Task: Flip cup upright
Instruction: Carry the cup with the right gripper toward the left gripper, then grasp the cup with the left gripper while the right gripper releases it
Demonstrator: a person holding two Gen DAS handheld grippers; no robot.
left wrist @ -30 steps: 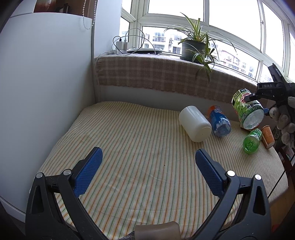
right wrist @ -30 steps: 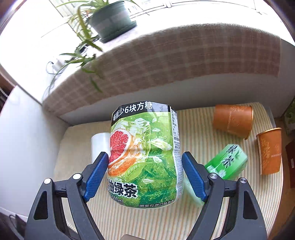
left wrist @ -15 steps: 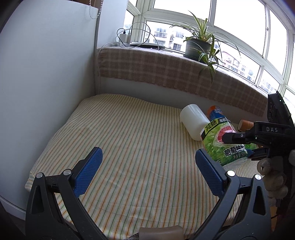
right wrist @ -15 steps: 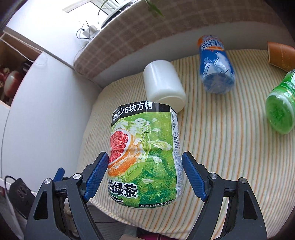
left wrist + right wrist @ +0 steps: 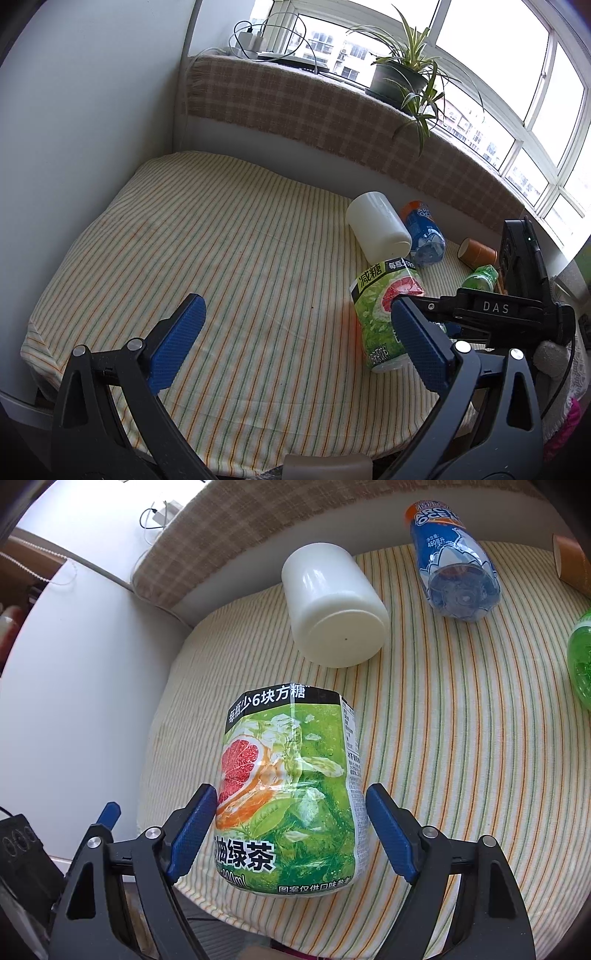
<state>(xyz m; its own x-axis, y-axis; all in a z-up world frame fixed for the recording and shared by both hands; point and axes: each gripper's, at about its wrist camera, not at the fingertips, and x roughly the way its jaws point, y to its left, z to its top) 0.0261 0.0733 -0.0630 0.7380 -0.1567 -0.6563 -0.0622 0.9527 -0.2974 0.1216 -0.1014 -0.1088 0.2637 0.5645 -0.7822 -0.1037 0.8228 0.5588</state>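
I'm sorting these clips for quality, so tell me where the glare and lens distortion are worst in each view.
Left wrist view: the bright window panes are blown out white and their frames bow with fisheye curvature. Right wrist view: glare streaks the crinkled green tea-label bottle, and the striped yellow cloth lines curve toward the edges.

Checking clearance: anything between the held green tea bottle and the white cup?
Only bare striped cloth between green tea bottle and white cup, per right wrist view.
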